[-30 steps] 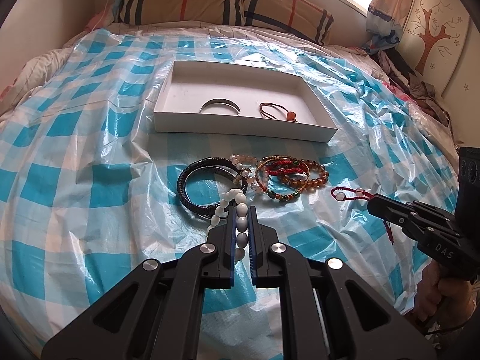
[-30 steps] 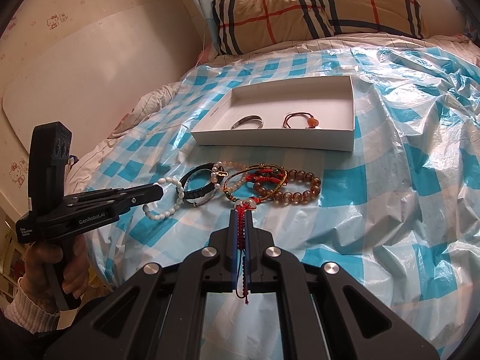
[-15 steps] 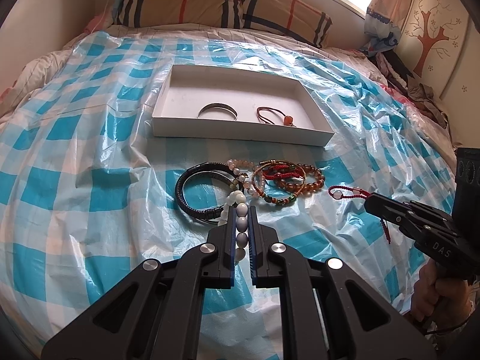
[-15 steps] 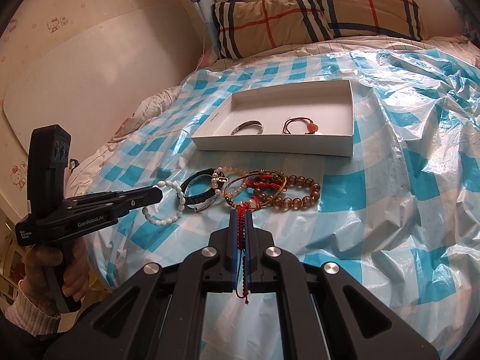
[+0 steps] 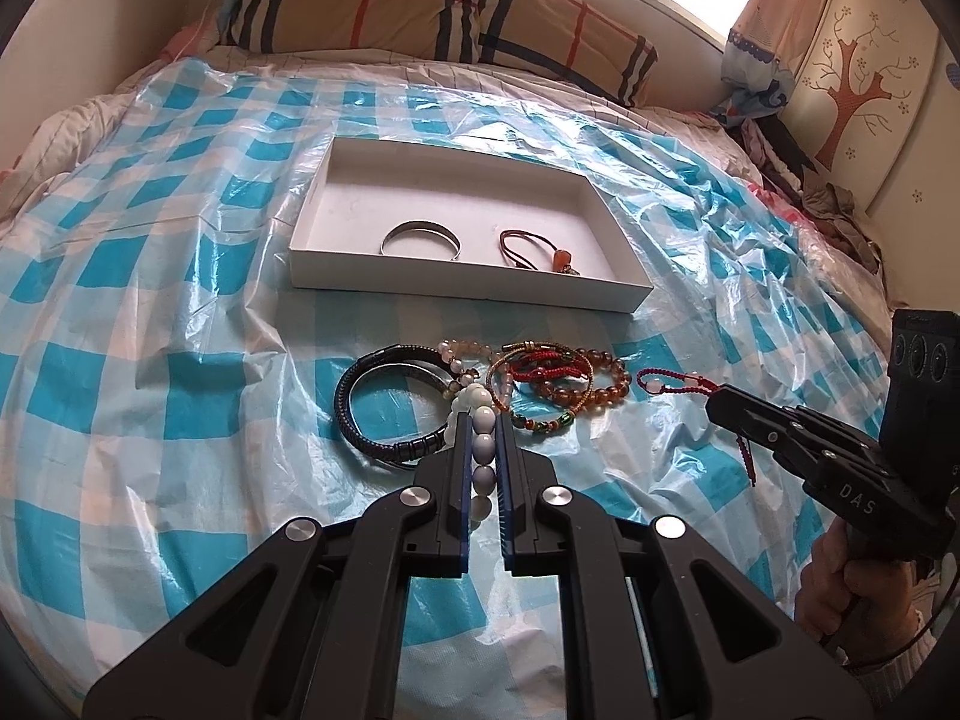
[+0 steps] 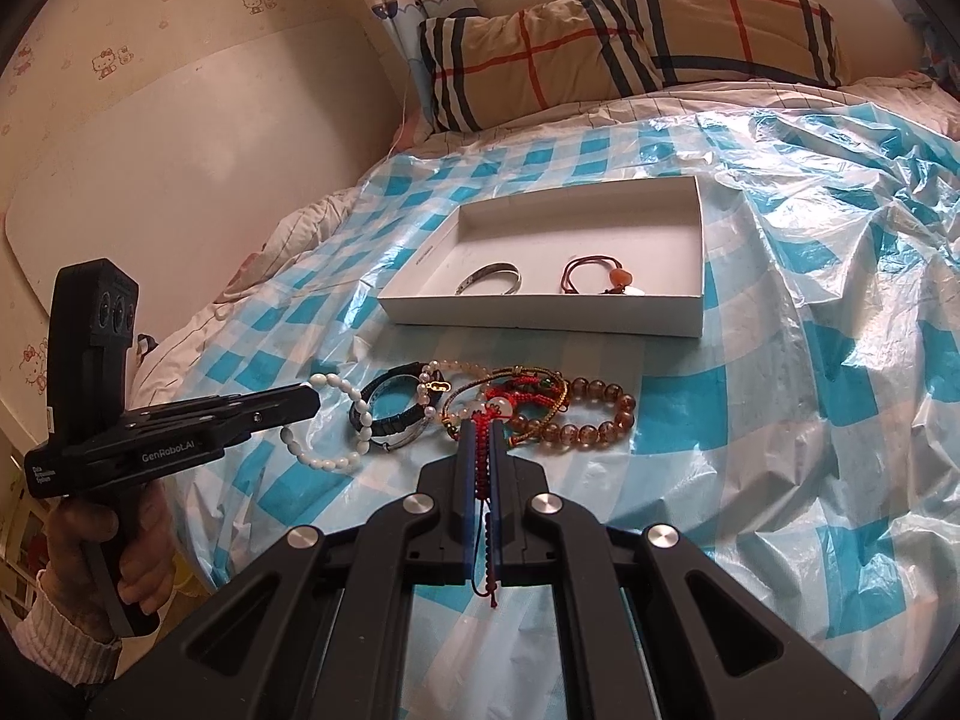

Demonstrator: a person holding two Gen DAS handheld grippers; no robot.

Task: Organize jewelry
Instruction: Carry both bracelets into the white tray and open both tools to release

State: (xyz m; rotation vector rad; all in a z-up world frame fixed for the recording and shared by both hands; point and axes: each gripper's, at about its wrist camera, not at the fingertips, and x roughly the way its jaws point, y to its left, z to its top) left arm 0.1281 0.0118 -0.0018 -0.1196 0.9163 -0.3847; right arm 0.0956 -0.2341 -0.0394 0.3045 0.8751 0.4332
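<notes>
Little has changed: the left gripper [image 5: 483, 438] stays clamped on the white oval-bead bracelet [image 6: 342, 426], the right gripper [image 6: 480, 450] on the red braided cord bracelet [image 5: 678, 384], both short of the shallow white cardboard tray [image 5: 462, 285]; delivery remains pending.

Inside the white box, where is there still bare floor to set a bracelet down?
The white cardboard box is bare across its far half and left end. Its near strip is crowded: silver bangle, brown cord bracelet with orange bead.
</notes>
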